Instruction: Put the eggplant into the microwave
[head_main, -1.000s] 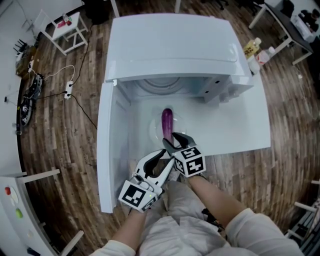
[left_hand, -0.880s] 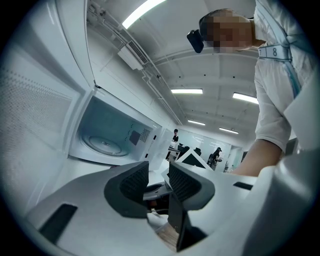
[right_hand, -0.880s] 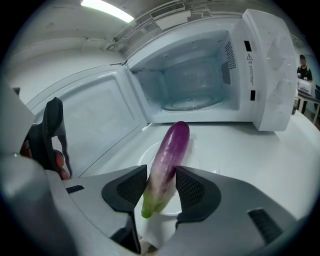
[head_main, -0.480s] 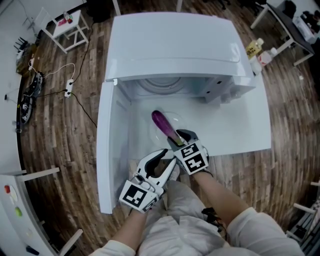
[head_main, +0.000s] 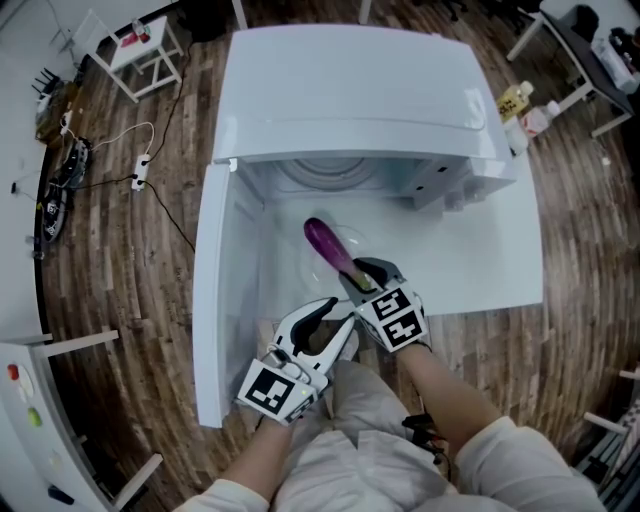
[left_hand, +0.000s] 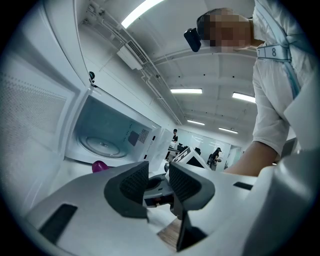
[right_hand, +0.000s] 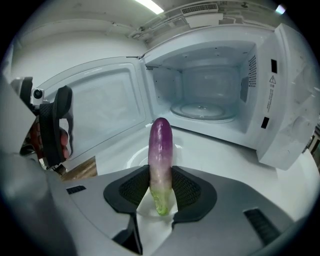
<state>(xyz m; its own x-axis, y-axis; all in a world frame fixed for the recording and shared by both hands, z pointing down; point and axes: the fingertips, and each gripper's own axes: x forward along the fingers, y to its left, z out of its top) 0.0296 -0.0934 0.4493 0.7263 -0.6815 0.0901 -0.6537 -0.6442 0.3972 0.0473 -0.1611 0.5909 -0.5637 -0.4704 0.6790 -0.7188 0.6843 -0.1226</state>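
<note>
1. One slim, glossy eggplant (right_hand: 161, 150) was purple at its rounded far end, fading through pale pink to a green stem end.
2. The right tool (right_hand: 161, 189) was clamped on the eggplant near that stem end. Its dark ribbed pads pressed both sides, and its jaws had just been closing onto it.
3. The eggplant stuck out ahead of the tool toward the open microwave (right_hand: 215, 70). It was outside the cavity, above the white bench (head_main: 490, 255) in front of it.
4. The left tool (left_hand: 159, 181) hung just beside the right one, with its jaws a little apart and nothing between them.
5. The microwave was white, its door (head_main: 215, 300) swung wide to the left, with a round glass turntable (right_hand: 202, 110) inside.
6. The bench stood on a dark wood-plank floor (head_main: 120, 250). A small white side table (head_main: 140, 50) stood far left, and a few bottles (head_main: 515, 105) showed past the microwave's right corner.
</note>
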